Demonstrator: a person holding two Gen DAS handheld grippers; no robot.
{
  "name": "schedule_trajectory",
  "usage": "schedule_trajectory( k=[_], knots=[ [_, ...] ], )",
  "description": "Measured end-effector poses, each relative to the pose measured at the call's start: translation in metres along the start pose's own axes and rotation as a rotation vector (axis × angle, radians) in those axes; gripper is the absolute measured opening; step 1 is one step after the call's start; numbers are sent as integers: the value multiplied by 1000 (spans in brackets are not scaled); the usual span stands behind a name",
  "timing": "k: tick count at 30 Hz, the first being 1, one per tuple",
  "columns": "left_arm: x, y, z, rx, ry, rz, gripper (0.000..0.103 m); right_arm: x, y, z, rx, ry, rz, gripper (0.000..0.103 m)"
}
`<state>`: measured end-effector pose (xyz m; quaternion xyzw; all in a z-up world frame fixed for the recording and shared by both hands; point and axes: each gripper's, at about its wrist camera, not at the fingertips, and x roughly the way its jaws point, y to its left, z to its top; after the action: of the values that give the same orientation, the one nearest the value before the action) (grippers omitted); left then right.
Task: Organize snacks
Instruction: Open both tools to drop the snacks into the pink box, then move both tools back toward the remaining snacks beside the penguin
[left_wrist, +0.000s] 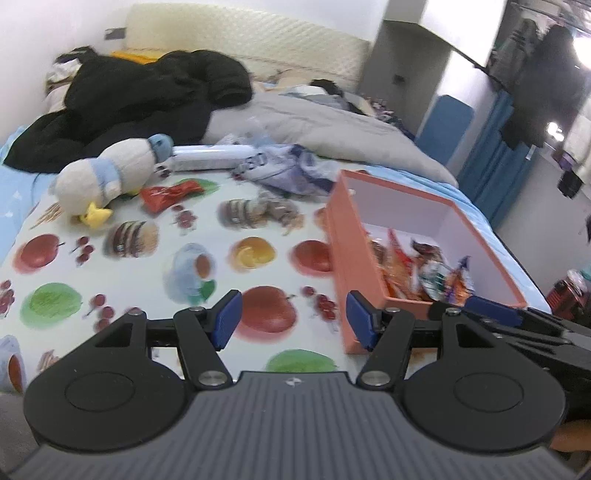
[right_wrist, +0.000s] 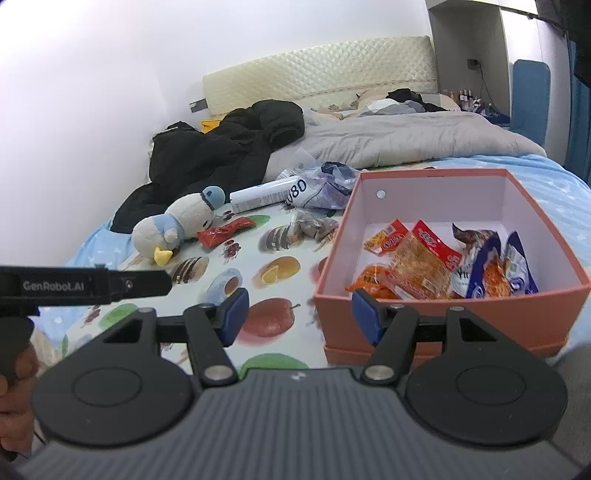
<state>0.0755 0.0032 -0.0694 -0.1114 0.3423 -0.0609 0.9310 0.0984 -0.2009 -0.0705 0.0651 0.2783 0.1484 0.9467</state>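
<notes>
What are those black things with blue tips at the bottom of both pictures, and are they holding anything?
They are tongs that a person holds, one in each hand, and each carries a camera looking forward along its fingers. One picture comes from the left tongs, the other from the right tongs. Both stand open and hold nothing. They hover over a bed covered by a fruit-print cloth. On the cloth sits an orange box with snack packets inside. Still outside lie a red snack packet and a clear bag of brown snacks, beside a plush penguin and a white bottle.
</notes>
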Motion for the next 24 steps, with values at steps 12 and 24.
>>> schedule_trajectory(
  k=[12,24],
  knots=[
    [126,97,50,-33,52,138,79,110,39,18,-58,53,51,64],
    [283,163,131,259,137,174,79,268,45,54,99,108,-107,64]
  ],
)
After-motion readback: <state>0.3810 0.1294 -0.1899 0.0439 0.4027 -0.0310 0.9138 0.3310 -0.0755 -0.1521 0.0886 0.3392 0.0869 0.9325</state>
